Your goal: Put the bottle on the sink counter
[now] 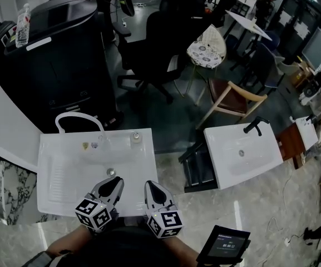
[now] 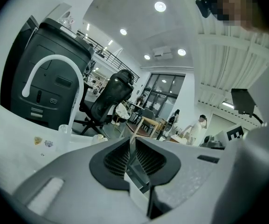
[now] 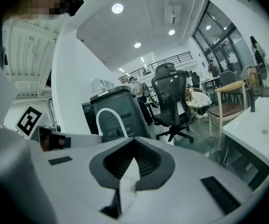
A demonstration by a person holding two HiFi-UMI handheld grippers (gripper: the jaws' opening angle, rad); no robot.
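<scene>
The clear plastic bottle [image 1: 23, 24] stands upright on top of a tall black machine [image 1: 54, 60] at the far left, well away from both grippers. Just below me lies the white sink counter [image 1: 54, 154], with a white arched faucet [image 1: 78, 117] at its back edge. My left gripper [image 1: 113, 182] hangs over the front of the basin, jaws shut and empty. Beside it, my right gripper [image 1: 153, 187] is over the sink's front right corner, also shut with nothing in it. In the left gripper view the faucet [image 2: 50, 66] rises ahead of the closed left gripper [image 2: 132, 143]. The right gripper [image 3: 134, 144] is closed in its own view too.
A black office chair [image 1: 160, 43] and a wooden chair [image 1: 232, 102] stand beyond the sink. A second white sink [image 1: 243, 152] sits to the right, with a dark step stool [image 1: 196, 168] between the two. A tablet [image 1: 224, 243] is at the lower right.
</scene>
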